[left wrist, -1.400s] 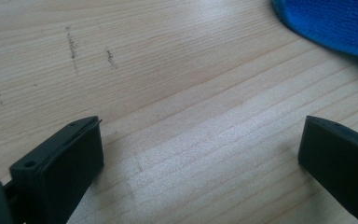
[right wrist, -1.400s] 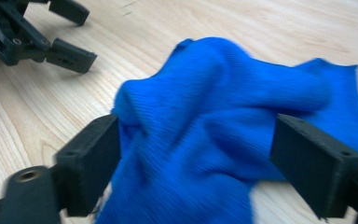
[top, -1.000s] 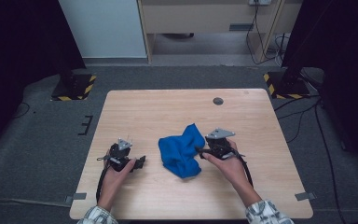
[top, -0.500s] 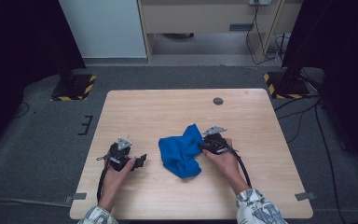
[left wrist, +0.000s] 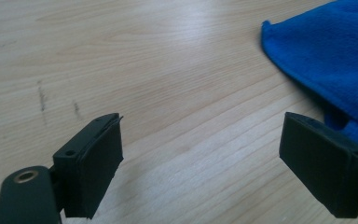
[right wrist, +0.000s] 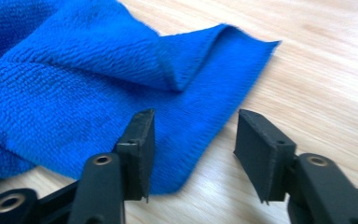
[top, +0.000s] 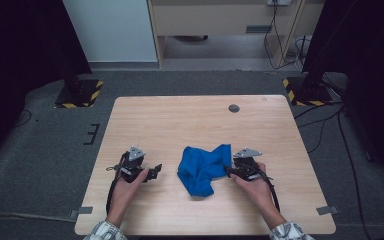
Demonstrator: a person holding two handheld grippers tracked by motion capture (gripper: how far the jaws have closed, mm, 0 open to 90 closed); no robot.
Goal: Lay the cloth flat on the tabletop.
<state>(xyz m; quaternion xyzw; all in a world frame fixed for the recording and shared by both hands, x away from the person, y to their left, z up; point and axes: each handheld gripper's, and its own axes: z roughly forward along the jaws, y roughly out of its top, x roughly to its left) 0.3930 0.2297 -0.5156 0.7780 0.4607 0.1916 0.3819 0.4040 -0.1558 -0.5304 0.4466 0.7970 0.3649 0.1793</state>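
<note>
One blue cloth [top: 202,167] lies crumpled mid-table. The right gripper [top: 228,172], at its three o'clock, has just reopened, apparently straddling its edge ungripped. The left gripper [top: 157,170], at nine o'clock, is spread empty, closing slightly.

We see bare bench [top: 200,120] across the whole far half, broken only by a small dark round disc [top: 234,108] near the far edge. Between the left gripper [top: 155,171] and the crumpled blue cloth [top: 202,167] lies an open strip of wood. The right gripper [top: 228,171] sits at the cloth's edge; bare wood extends to its right.
</note>
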